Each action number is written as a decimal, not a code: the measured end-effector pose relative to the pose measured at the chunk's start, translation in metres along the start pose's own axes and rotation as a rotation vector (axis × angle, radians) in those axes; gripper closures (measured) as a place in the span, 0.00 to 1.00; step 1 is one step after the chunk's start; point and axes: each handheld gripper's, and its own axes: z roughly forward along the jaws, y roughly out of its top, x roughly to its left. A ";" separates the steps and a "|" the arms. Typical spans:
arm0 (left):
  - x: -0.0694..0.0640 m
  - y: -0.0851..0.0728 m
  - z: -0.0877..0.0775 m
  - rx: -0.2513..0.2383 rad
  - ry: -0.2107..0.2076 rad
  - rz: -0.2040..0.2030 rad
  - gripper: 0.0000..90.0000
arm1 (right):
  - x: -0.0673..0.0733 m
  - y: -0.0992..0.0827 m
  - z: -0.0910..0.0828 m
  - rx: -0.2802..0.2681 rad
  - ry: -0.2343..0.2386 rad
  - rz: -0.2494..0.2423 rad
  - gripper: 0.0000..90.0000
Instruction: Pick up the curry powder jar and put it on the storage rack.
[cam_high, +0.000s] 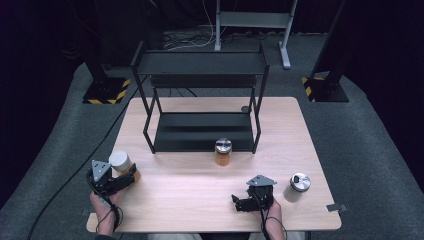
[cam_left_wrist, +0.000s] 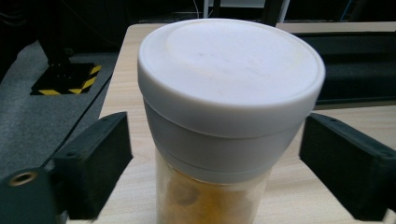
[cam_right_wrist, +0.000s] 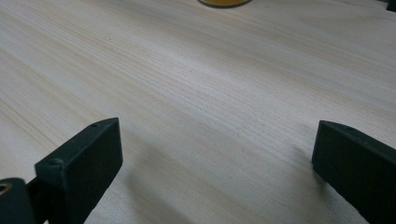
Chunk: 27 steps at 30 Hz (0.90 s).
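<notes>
**Closing on a white-lidded jar at the table's near left corner**

Gripping looks imminent. The left gripper (cam_high: 120, 181) has a white-lidded jar (cam_left_wrist: 224, 130) standing between its spread jaws, with a visible gap on each side in the left gripper view, so the pads do not yet press on it. The jar sits upright on the wooden table (cam_high: 200, 185), near the left edge, in front of the black two-tier rack (cam_high: 202, 100).

What could go wrong, as I judge it:

- The jaws stand level with the lid's skirt rather than the clear body below. Squeezing there could let the smooth, tapering plastic slide out upward, or load the lid instead of the jar.
- The jar appears slightly closer to one jaw. An uneven close could shove it sideways or tip it before both pads bite.
- It stands close to the table's left edge; a nudge outward risks knocking it off.
- Yellowish contents inside make it heavier at the bottom, so a high grip may let it swing when lifted.

The right gripper (cam_high: 254, 197) rests low over bare wood with its jaws wide apart, holding nothing. An amber jar (cam_high: 223, 152) and a metal-capped container (cam_high: 298, 186) stand well apart from both.
</notes>
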 end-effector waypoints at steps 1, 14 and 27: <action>0.000 0.000 0.000 0.000 0.000 0.000 0.17 | 0.000 0.000 0.000 0.000 0.000 0.000 0.01; 0.002 -0.006 -0.001 -0.024 0.015 -0.005 0.36 | 0.000 0.000 0.000 0.000 0.002 0.000 0.01; 0.001 -0.007 -0.002 -0.059 0.018 0.009 0.37 | 0.000 0.000 0.000 -0.002 0.003 -0.007 0.01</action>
